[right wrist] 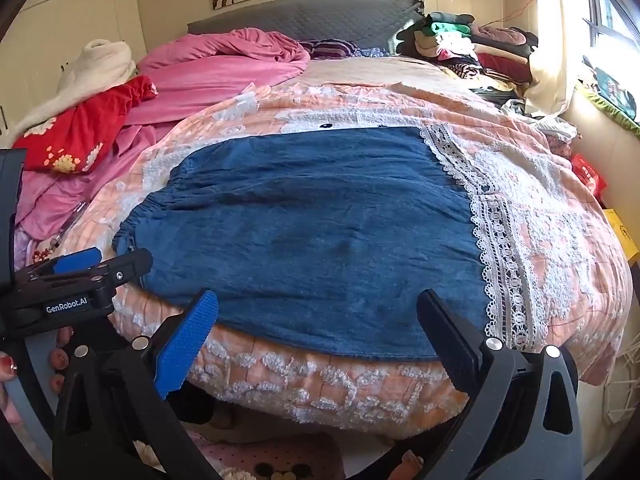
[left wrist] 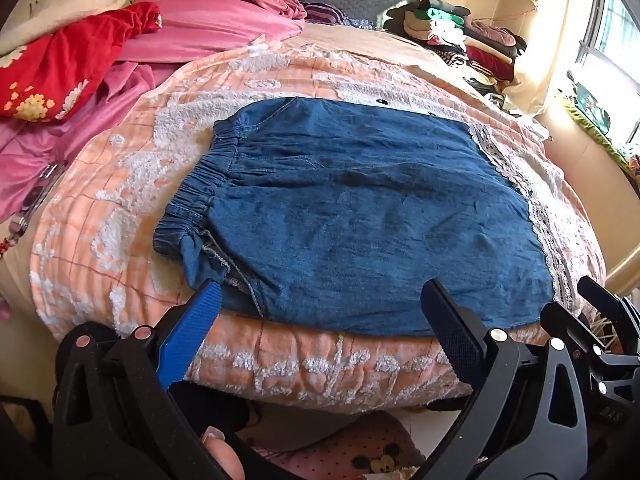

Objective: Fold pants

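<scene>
Blue denim pants (left wrist: 360, 208) (right wrist: 312, 232) lie flat across the near part of the bed. Their elastic waistband (left wrist: 200, 184) is at the left and their white lace hem (right wrist: 504, 264) is at the right. My left gripper (left wrist: 324, 298) hovers open at the near edge of the pants, close to the waistband corner, with nothing between its fingers. My right gripper (right wrist: 318, 304) is open too, at the near edge more toward the lace hem. Each gripper shows at the edge of the other's view: the left gripper (right wrist: 108, 262) and the right gripper (left wrist: 588, 300).
A peach and white quilt (right wrist: 560, 240) covers the bed. A pink blanket (left wrist: 208, 28) and a red flowered garment (left wrist: 68, 68) lie at the back left. Folded clothes (right wrist: 472, 44) are stacked at the back right by the window. A hand (right wrist: 60, 356) holds the left gripper.
</scene>
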Motion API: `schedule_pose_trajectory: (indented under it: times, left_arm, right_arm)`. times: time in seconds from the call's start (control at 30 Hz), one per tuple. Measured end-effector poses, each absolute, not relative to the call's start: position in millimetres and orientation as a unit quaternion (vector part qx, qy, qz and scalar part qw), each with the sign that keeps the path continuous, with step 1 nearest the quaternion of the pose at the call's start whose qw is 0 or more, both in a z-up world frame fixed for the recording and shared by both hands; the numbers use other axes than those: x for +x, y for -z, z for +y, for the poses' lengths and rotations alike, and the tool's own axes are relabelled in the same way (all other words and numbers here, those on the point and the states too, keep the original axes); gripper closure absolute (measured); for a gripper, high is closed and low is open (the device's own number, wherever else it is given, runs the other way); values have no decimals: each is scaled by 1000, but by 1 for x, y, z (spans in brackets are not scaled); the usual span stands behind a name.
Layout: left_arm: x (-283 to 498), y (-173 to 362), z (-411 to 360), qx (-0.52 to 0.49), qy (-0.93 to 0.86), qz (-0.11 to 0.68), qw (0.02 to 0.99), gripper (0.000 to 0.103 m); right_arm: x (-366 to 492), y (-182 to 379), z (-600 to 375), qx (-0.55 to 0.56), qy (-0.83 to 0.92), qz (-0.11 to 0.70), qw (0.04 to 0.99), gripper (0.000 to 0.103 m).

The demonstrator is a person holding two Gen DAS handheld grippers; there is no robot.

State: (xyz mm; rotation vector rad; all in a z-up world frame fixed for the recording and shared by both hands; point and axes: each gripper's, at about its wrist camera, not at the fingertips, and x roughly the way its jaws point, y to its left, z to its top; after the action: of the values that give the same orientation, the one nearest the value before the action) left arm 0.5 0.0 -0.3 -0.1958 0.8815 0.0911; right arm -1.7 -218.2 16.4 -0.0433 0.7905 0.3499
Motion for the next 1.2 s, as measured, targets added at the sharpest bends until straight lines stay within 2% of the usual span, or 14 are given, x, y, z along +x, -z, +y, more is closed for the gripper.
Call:
schedule_pose_trajectory:
  times: [1.2]
  left_arm:
    - [0,-5,-2,-85,-50,416,904,9]
  right_arm:
    - [1,-12,-215,-21,-174,386,906,4]
